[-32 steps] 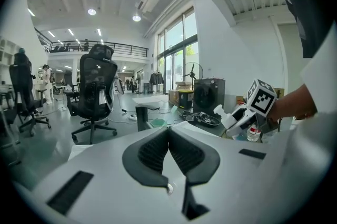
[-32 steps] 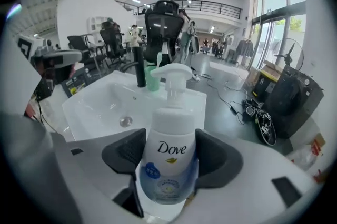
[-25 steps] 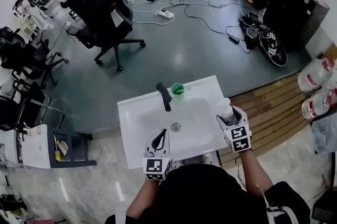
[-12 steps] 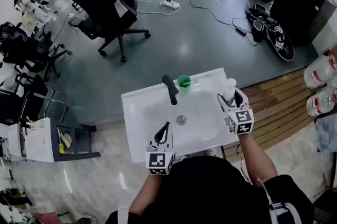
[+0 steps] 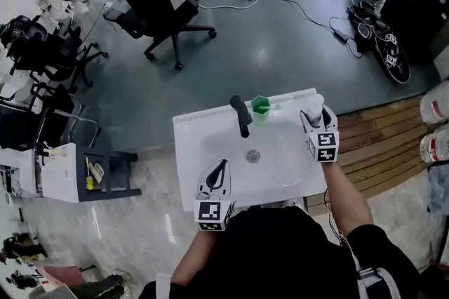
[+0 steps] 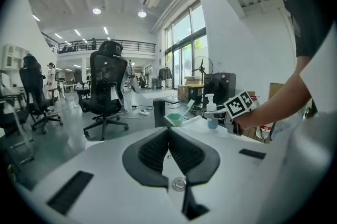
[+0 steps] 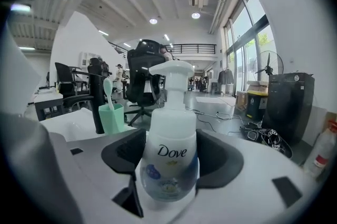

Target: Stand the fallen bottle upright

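Now we hold the bottle [image 7: 169, 139] upright between the jaws of the right gripper [image 5: 316, 123]. The jaws stand about half open, and their ribbed black faces press on either side of the bottle's rounded body. It is a stubby pump bottle of smooth white plastic, clearer toward the base, with a blue patch and dark lettering on its front and a white pump head on a narrow neck. It sits at the back right corner of the sink [image 5: 203, 171], over the flat rim, though we cannot tell whether its base touches the rim. The sink is a glossy white rectangular basin with a shallow bowl and a round metal drain [image 5: 253, 156] in the middle. At its back edge rises a matte black faucet [image 5: 240, 115]. Just beside the faucet stands a mint-green cup [image 5: 261, 106] with a pale, round-headed stick [image 7: 107, 92] in it. The left gripper [image 6: 169, 146] hovers at the near edge of the sink, well apart from the bottle. Its jaws are closed together, the ribbed faces meeting with nothing between them.
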